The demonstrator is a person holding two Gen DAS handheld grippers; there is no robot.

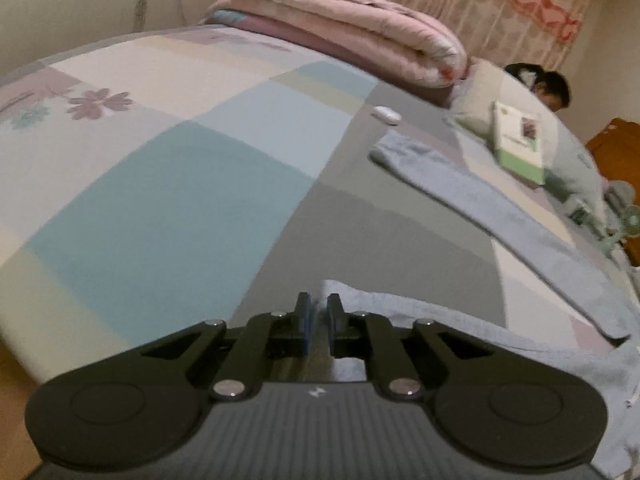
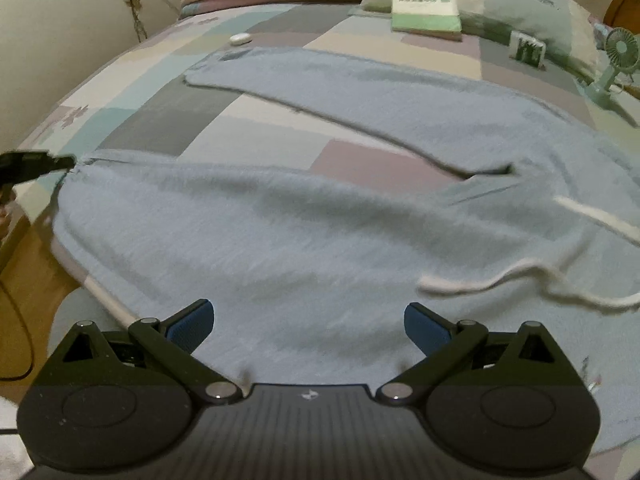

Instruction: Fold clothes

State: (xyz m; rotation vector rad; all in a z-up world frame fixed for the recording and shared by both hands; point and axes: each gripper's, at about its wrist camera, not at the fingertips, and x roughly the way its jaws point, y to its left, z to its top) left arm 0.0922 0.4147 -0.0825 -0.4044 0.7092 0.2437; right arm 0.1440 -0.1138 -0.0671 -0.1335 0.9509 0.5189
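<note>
Patchwork bedding (image 1: 168, 184) in blue, grey, cream and mauve squares covers the bed, and a pair of pale blue sweatpants (image 2: 304, 232) lies spread flat across it, waist end toward the near edge and the two legs running away over the mattress. One leg reaches far up the bed, its cuff ending just short of a small white oval object (image 2: 240, 38); the other leg stretches off to the left side. A white drawstring (image 2: 520, 276) trails loose over the fabric near the waist.

At the end of that nearer leg, the left gripper (image 1: 319, 312) has its blue-padded fingers drawn almost together, nipping the edge of the light blue cloth between them right at the bed's border. From the right wrist view its dark tip shows at the far left, meeting the hem of the leg.

Over the waist area hovers the right gripper (image 2: 307, 322), jaws spread wide, its blue pads (image 2: 192, 322) well apart with nothing between them but the fabric below.

Further up, a folded pink quilt (image 1: 360, 36) is stacked against the wall, with a pale green pillow (image 2: 520, 8) beside it. A green and white book (image 2: 426, 0) rests on the pillow, a small box (image 2: 527, 50) leans at its front, and a mint green handheld fan (image 2: 614, 60) stands at the bed's right side. Patterned curtains (image 1: 500, 4) hang behind, and a person's dark hair (image 1: 544, 80) shows beyond the pillow
</note>
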